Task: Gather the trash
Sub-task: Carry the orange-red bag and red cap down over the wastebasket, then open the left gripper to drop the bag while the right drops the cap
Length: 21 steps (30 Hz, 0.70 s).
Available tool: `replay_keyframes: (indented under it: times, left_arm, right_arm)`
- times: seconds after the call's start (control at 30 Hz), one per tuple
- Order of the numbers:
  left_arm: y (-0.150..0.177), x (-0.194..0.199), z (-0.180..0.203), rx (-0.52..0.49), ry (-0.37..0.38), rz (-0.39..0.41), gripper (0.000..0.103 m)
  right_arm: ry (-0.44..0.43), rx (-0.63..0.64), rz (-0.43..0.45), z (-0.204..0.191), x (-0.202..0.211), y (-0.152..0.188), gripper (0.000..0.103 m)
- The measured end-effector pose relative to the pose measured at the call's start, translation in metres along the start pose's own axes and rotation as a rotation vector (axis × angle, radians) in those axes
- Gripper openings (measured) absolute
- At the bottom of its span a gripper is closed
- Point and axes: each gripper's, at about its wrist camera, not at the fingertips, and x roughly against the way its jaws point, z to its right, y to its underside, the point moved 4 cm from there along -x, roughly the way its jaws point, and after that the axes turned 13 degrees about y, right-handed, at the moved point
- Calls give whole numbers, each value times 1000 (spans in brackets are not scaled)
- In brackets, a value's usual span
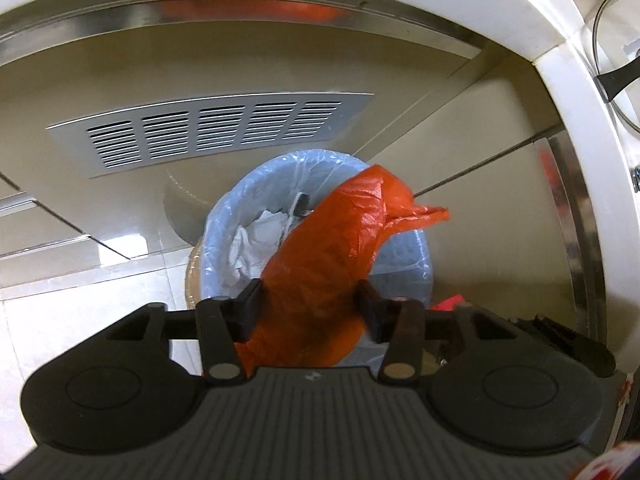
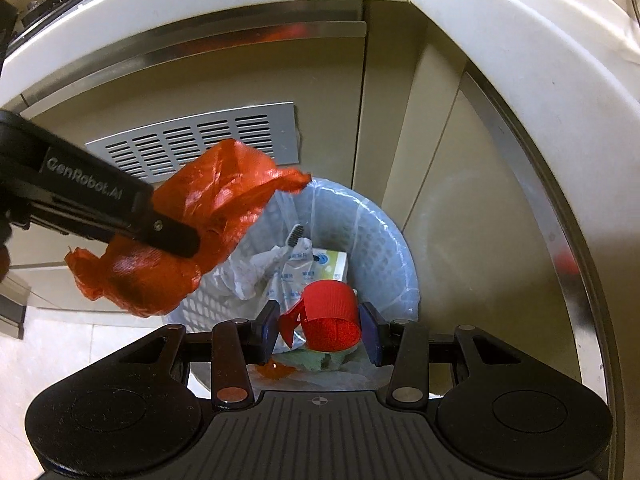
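One orange bag [image 1: 320, 248] between parted left tool [image 1: 310, 308] jaws, right tool [image 2: 318, 330] clamping one red ribbon [image 2: 330, 316]

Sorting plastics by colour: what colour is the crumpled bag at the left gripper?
Orange plastic bag, seen best in the right wrist view.

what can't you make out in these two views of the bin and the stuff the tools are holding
- Bottom of the bin: right wrist view, covered by tissue, a carton and the red ribbon.
- Print on the carton: too small.
- Whether the left tool still pinches the orange bag: left wrist view, the bag fills the gap and hides the pads.
- Glass lid: cut off by the right edge.
- Near rim of the bin: both views, hidden by the tool bodies.
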Motion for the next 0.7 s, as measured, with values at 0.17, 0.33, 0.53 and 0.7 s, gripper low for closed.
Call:
replay_keyframes:
  times: [0.17,0.33,0.53,0.7]
  left_arm:
    - [0,0,-1,3,-20,15,71]
    - [7,8,-9,24,-42,25,71]
    - [13,21,-17,24,-60,46,71]
    - [15,32,-19,8,-71,69,71]
  right_arm:
    - [2,-3,-7,3,-1,3,43]
    - [-5,1,-3,1,-3,1,43]
    - [-17,20,10,-5,-7,-1,43]
    - [-15,34,22,-12,-10,-5,43]
